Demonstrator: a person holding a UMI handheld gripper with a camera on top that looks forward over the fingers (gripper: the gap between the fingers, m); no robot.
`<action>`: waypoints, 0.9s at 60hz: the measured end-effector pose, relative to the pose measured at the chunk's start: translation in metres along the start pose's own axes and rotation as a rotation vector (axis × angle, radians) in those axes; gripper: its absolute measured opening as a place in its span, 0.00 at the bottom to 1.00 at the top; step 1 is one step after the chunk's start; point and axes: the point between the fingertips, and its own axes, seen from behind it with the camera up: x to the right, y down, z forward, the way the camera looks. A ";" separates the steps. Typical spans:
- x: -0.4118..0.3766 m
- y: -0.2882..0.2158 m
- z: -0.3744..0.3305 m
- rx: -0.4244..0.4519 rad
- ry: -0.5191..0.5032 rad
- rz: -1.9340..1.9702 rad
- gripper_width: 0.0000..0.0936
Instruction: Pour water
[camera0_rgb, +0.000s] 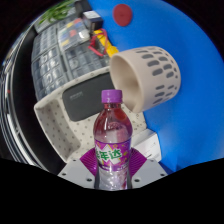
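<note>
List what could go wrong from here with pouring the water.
The purple bottle held in the hand-held gripper still has its cap on, so nothing can pour yet. The beige perforated cup beyond it lies tilted with slotted walls, so water would likely leak out.

A blue surface (185, 90) lies ahead, with a dark keyboard (55, 60) off to one side.
</note>
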 end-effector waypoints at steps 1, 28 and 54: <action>0.000 -0.001 0.000 0.002 0.003 0.023 0.40; -0.036 -0.006 -0.018 -0.043 0.046 -0.357 0.40; -0.167 -0.170 -0.069 0.313 0.249 -1.758 0.40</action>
